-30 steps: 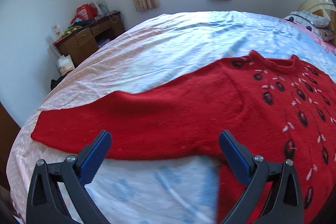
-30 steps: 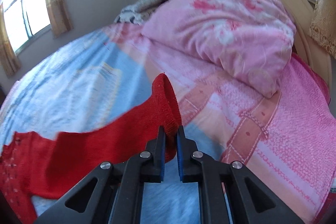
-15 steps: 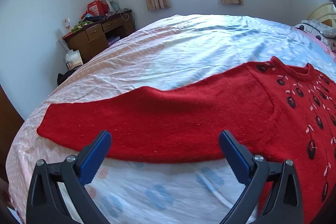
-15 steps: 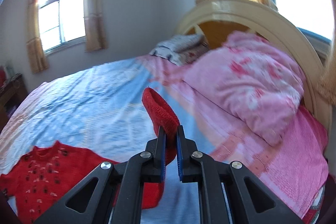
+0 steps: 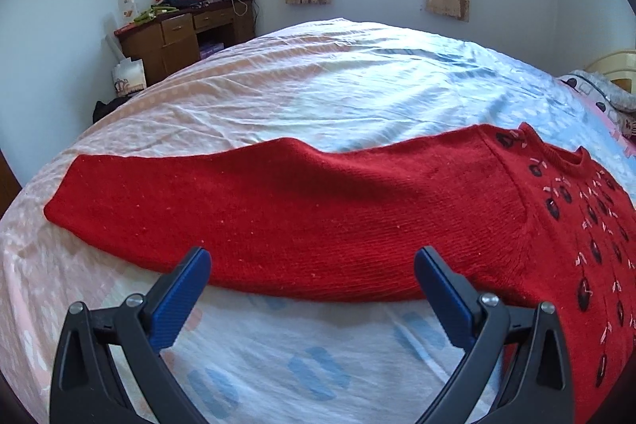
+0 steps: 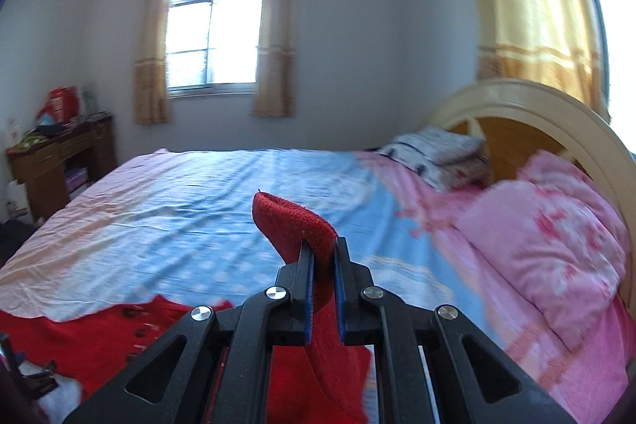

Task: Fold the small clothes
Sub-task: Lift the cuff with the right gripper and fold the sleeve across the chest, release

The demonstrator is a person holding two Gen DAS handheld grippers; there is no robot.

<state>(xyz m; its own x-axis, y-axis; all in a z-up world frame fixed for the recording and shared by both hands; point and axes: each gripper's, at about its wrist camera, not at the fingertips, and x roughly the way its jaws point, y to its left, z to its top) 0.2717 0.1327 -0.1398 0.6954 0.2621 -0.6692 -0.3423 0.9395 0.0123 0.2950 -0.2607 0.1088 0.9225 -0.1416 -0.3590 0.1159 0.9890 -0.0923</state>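
While the red knitted sweater point(image 5: 357, 217) lies flat on the pale patterned bedsheet point(image 5: 318, 98), the right gripper point(image 6: 321, 257) pinches one sleeve cuff point(image 6: 294, 221) above it, probably to fold it inward, and the left gripper point(image 5: 314, 261) hangs unclenched beside the other sleeve point(image 5: 222, 209).

The right claw point(image 6: 322, 261) is clamped on the cuff of a red knitted sweater's sleeve point(image 6: 296, 225), holding it lifted above a bed point(image 6: 190, 225) with a blue and pink sheet. The sweater's body point(image 6: 99, 336) lies flat at lower left. A pink quilt point(image 6: 556, 245) is bunched against the cream headboard point(image 6: 556, 114). A curtained window point(image 6: 214, 38) lights the far wall.
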